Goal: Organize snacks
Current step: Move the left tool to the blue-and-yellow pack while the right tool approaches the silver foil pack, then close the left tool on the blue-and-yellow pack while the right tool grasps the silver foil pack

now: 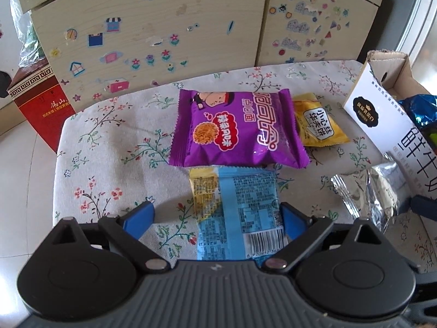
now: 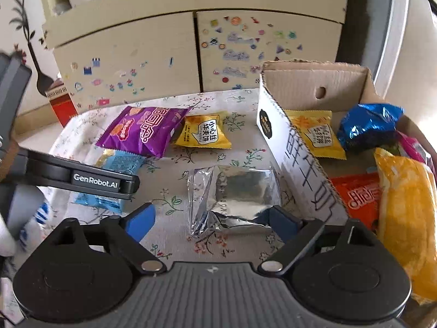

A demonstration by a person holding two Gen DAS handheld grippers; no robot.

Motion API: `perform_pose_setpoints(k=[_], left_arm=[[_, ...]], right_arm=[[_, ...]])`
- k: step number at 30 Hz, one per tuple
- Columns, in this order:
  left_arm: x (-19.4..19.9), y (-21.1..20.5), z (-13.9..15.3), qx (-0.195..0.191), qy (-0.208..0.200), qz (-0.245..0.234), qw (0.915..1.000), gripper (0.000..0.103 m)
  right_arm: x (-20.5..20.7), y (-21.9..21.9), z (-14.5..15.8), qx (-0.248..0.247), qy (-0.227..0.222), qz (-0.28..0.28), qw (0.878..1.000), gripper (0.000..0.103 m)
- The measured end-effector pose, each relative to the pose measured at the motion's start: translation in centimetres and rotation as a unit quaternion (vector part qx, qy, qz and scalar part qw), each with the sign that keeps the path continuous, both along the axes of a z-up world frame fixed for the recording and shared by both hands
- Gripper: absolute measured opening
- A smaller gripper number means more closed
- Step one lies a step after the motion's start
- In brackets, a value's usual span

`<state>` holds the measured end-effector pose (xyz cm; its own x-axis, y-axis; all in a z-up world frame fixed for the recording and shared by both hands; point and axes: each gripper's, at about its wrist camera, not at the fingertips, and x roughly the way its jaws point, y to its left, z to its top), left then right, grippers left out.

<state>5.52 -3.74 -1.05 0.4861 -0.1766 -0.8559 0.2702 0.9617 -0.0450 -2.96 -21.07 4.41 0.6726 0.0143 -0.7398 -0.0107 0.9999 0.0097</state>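
Observation:
Several snack packets lie on a floral tablecloth (image 1: 109,142). A light blue packet (image 1: 237,213) lies between the fingers of my left gripper (image 1: 215,221). This gripper is open, its right finger at the packet's edge and its left finger well apart. Just beyond are a purple noodle packet (image 1: 235,128) and a small yellow waffle packet (image 1: 318,124). My right gripper (image 2: 213,222) is open around a silver foil packet (image 2: 235,194) that rests on the cloth. The purple packet (image 2: 144,131) and the yellow one (image 2: 203,132) lie farther back.
An open cardboard box (image 2: 295,147) stands to the right and holds several packets, among them a blue foil one (image 2: 368,125) and a large yellow one (image 2: 407,213). A sticker-covered cabinet (image 1: 164,27) rises behind the table. A red carton (image 1: 41,104) stands on the floor at left.

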Motion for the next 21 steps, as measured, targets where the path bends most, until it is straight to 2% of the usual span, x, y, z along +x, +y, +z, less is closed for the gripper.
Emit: perform_pose_setpoints(k=[8,11,17,21], left_arm=[[0.1,0.5,-0.1,0.004,-0.003,0.002,1.0,0.1],[0.2,0.8,-0.2,0.003,-0.002,0.006,1.0,0.101],[0.4,1.4,-0.2,-0.009,0.003,0.021,0.9997,0.101],[0.3,1.5,-0.2,-0.01,0.002,0.017,0.9998,0.101]], right_arm=[[0.0,1.4,0.2,0.028,-0.008,0.073,0.997,0.097],[-0.2,1.8,0.8,-0.008,-0.031,0.079,0.996,0.097],[0.4,1.6,1.2,-0.06,-0.046,0.091,0.993,0.097],[1.1,0.7,1.0,-0.052,-0.027,0.079,0.995,0.098]])
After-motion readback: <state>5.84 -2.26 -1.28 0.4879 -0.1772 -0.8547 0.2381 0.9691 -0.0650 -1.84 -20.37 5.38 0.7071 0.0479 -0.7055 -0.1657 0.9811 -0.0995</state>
